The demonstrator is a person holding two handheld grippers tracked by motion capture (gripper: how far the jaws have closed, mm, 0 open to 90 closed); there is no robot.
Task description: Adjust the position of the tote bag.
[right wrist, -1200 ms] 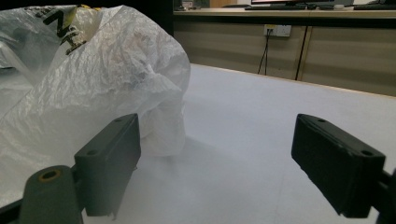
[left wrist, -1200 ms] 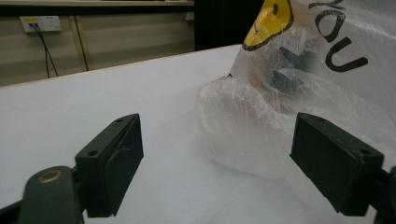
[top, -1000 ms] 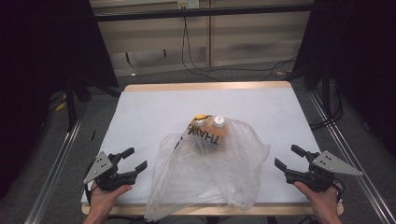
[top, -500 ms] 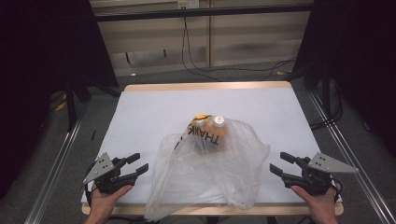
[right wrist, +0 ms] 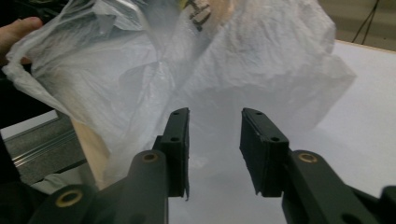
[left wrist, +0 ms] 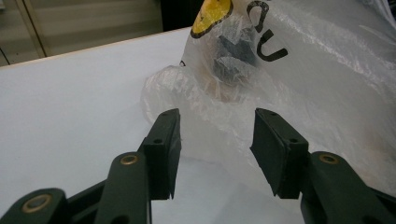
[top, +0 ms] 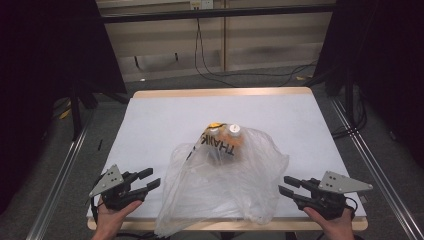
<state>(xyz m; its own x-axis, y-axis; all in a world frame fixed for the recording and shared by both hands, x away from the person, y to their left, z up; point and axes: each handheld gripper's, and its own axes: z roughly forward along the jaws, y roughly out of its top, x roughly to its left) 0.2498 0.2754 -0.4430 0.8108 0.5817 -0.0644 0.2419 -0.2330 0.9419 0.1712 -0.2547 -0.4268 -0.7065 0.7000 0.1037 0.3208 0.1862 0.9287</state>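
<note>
A crumpled clear plastic bag with black "THANK YOU" lettering lies on the white table, its front edge hanging over the near side. Inside, at its far end, stand two white-capped bottles with something orange. My left gripper rests at the near left, tips a short way from the bag. Its jaws are part open and have just been closing, with nothing between them; the bag lies just beyond. My right gripper is at the near right, close to the bag's edge. Its jaws have likewise been closing on nothing, facing the bag.
The table has a wooden rim. Metal rails run along both sides on the floor. Cables lie behind the table, with dark curtains left and right. The other hand appears beyond the bag in the right gripper view.
Both grippers' jaws stand narrower than a second ago. The right gripper has shifted left toward the bag's edge. The left gripper and the bag have stayed put.
</note>
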